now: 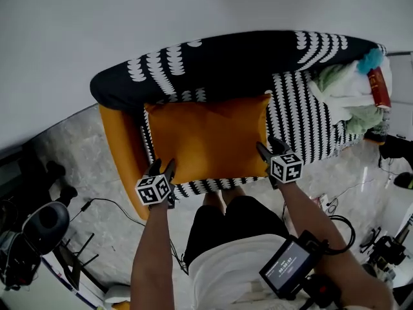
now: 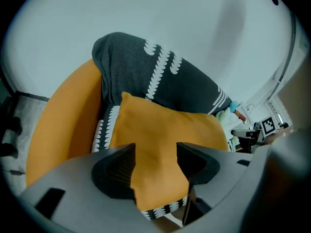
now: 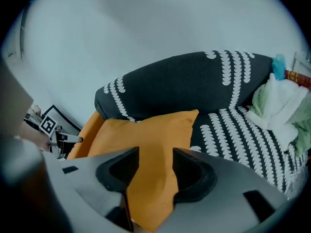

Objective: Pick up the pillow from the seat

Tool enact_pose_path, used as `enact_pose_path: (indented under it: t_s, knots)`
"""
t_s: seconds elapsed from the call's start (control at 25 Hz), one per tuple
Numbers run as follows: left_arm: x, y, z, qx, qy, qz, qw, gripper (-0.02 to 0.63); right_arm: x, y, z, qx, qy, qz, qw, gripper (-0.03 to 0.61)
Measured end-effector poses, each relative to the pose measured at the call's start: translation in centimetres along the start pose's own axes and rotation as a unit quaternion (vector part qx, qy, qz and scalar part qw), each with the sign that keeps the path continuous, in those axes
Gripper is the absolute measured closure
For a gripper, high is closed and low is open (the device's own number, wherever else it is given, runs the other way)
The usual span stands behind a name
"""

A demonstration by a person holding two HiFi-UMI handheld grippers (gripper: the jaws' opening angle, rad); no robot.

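An orange pillow [image 1: 206,134] lies on the seat of a black sofa with white leaf print [image 1: 303,115], leaning toward the backrest [image 1: 226,57]. My left gripper [image 1: 162,166] is at the pillow's front left corner. In the left gripper view the left gripper [image 2: 155,154] has its jaws apart with the pillow [image 2: 165,125] between them. My right gripper [image 1: 268,146] is at the front right corner. In the right gripper view the right gripper [image 3: 155,161] also has its jaws apart around the pillow's edge [image 3: 146,135]. Neither pair of pads visibly presses the fabric.
An orange armrest [image 1: 119,147] bounds the seat's left end. A heap of green and white cloth [image 1: 352,92] with a red book [image 1: 378,88] fills the right end. Dark equipment [image 1: 32,231] and cables lie on the floor at left, more gear at right.
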State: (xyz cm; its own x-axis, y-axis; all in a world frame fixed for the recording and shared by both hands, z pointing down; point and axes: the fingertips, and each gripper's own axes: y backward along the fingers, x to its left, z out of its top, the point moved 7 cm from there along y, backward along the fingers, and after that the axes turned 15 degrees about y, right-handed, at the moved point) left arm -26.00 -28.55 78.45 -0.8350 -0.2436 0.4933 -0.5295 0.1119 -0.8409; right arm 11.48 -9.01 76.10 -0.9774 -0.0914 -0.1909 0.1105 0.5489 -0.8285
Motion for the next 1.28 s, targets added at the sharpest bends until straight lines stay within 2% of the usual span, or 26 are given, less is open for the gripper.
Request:
enact_pose_path:
  t_s: [0.24,0.4,0.56,0.64,0.76,0.88,1.12,1.28]
  knots:
    - [1.6,-1.4,0.9,0.002,0.009,0.008,0.9999,0.266,0.2,-1.6,-0.9,0.026,-0.057,0.021,0.998,0.261]
    - [2.1,-2.6,2.1,0.003,0.017,0.014,0.9998,0.225,0.0,-2.7,-0.9,0.025,-0.083,0.032,0.996,0.219]
    - [2.4,-4.4,2.4,0.03,0.026,0.019,0.9991,0.149,-1.2,-3.8,-1.0,0.04,-0.084,0.012,0.996,0.176]
    - [2.8,-5.0,2.1,0.044,0.028,0.017,0.9985,0.138,-1.8,-4.3,-1.4,0.046,-0.098,0.014,0.994,0.166]
    - [3.9,-5.3,1.2,0.064,0.035,0.007,0.9973,0.137,-1.6,-5.0,-2.5,0.057,-0.136,0.041,0.988,0.159]
    - [3.9,-6.4,1.2,0.062,0.044,-0.017,0.997,0.137,-2.5,-5.9,-3.1,0.05,-0.17,0.064,0.982,0.16]
    - [4.0,-7.2,0.7,0.037,0.046,-0.032,0.9978,0.141,-3.1,-7.0,-3.6,0.036,-0.172,0.094,0.98,0.163]
    - [4.1,-7.0,0.3,0.043,0.039,-0.031,0.9978,0.203,-2.6,-7.2,-3.9,0.028,-0.171,0.124,0.977,0.196]
